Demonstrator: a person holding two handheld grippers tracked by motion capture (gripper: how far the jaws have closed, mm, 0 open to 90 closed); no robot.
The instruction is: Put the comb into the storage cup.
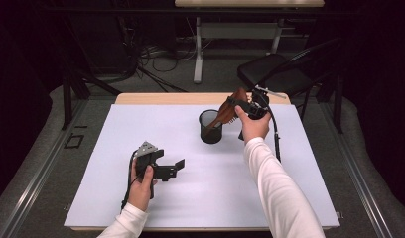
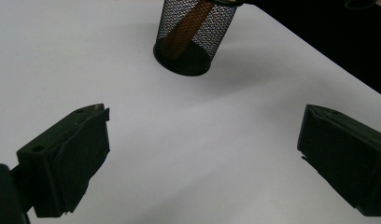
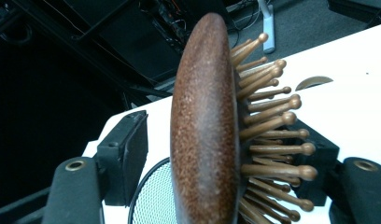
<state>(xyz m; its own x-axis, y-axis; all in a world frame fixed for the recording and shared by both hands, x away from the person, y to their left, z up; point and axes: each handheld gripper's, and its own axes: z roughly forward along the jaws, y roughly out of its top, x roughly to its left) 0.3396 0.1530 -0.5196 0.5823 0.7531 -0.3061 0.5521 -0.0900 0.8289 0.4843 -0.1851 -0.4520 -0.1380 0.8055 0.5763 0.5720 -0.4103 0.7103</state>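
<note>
Wooden hairbrush seen right of centre in the upper half of the high view, tilted, handle end down inside the black mesh cup, head up and to the right. Gripped at the head by the right claw, jaws standing either side of it. In the right gripper view, brush upright in the middle of the frame, brown back facing left, wooden pins pointing right; left jaw apart from the back by a thin gap, right jaw mostly hidden behind the pins, so firm contact hard to judge. Cup rim at the bottom of that frame, below the brush.

Cup stood on the white worktop, near its far edge. In the left gripper view, cup at top centre, brown handle visible through the mesh.

Left claw lower left of centre in the high view, held low over the worktop, jaws spread wide, nothing between them, well apart from the cup.
</note>
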